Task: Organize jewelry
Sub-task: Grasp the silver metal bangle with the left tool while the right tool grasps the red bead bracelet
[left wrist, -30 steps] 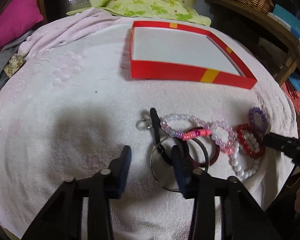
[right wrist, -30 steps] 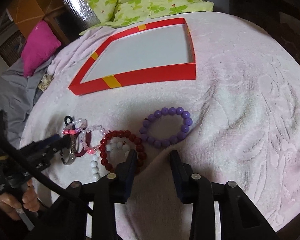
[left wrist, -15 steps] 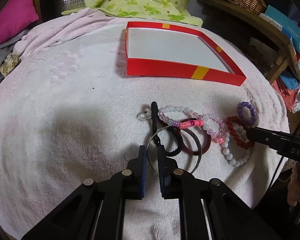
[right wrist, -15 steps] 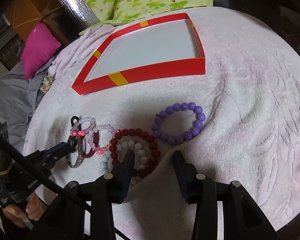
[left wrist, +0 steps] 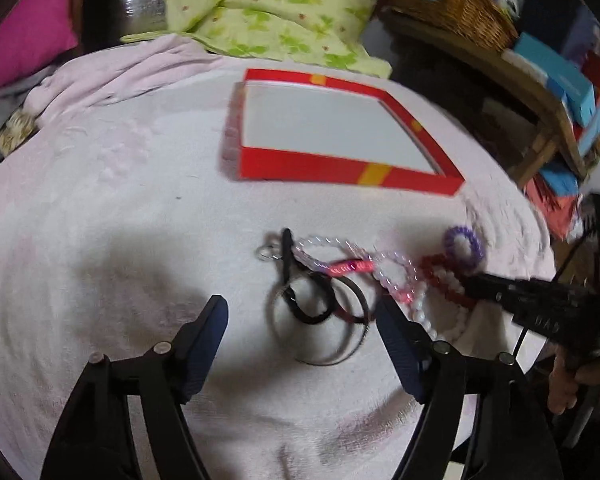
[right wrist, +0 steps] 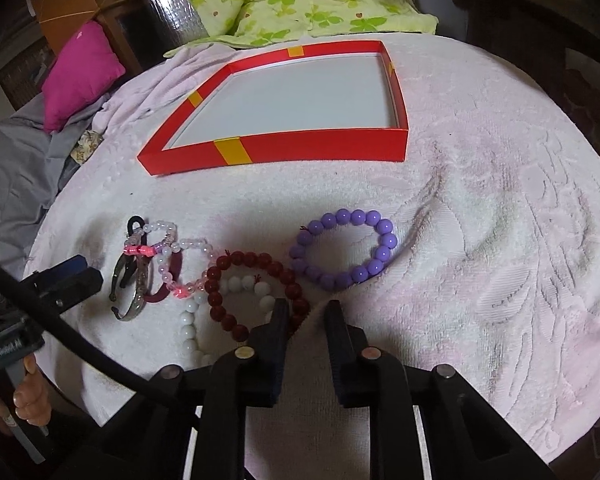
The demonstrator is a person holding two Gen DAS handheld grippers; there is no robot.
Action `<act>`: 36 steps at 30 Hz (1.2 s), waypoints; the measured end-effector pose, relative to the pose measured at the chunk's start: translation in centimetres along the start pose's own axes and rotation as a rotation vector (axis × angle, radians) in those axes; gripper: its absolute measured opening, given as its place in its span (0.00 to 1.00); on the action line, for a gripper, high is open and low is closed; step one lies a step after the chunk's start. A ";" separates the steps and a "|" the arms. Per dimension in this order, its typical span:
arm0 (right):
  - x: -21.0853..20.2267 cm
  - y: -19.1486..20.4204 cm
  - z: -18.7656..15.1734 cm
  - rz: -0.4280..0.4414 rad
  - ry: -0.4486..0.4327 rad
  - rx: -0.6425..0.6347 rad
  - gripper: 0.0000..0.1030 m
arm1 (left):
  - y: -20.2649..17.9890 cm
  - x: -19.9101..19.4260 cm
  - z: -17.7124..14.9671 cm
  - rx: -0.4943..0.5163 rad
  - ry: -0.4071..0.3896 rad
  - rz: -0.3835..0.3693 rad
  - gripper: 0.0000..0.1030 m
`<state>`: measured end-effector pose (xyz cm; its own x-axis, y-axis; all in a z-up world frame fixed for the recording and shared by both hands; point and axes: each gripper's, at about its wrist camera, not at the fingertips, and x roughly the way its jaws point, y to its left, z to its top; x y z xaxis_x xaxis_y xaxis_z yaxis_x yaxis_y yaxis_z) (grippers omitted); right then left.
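— What's the biggest thing on your screens?

— The pink-white towel [right wrist: 480, 200], and on it the shallow red box lid [right wrist: 324, 146], open side up, its long near wall running left to right. The jewelry lies in a row along that same line, nearer me.

— And the pieces?

— Purple bead bracelet [right wrist: 346, 248] lies flat at the right end, apart from the lid. The dark red bead bracelet [right wrist: 256, 292] overlaps a white bead strand [right wrist: 190, 326]; the silver bangle [left wrist: 320, 320] and black loop [left wrist: 300, 300] are at the left end.

— Grippers?

— My left gripper [left wrist: 300, 320] is spread wide, holding nothing, its fingers either side of the bangle. My right gripper [right wrist: 306, 322] is parted narrowly, empty, just beside the red beads.
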<state>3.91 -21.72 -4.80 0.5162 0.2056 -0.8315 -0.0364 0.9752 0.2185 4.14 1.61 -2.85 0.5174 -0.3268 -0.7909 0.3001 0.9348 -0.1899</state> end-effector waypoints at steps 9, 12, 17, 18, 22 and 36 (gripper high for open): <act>-1.0 -2.7 0.1 0.141 0.017 0.152 0.20 | -1.9 2.9 -0.9 0.104 0.089 0.095 0.76; -1.2 -2.4 0.2 0.150 0.008 0.150 0.20 | -1.6 2.6 -0.9 0.088 0.071 0.077 0.69; -0.7 -1.6 0.5 0.126 0.005 0.139 0.24 | -1.8 2.2 -1.1 0.109 0.056 0.057 0.59; -0.6 -1.4 0.5 0.124 0.005 0.138 0.24 | -2.0 2.1 -1.1 0.111 0.054 0.057 0.59; 0.3 -0.6 0.7 0.102 0.023 0.101 0.24 | -1.6 1.8 -1.1 0.107 0.046 0.057 0.59; -0.6 2.4 -0.6 0.097 -0.046 -0.100 0.10 | 0.5 -0.5 -0.2 0.055 -0.028 0.097 0.59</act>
<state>3.02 -19.48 -4.12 0.5444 0.2975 -0.7843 -0.1716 0.9547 0.2430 3.90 2.27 -2.65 0.5682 -0.2398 -0.7872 0.2910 0.9533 -0.0803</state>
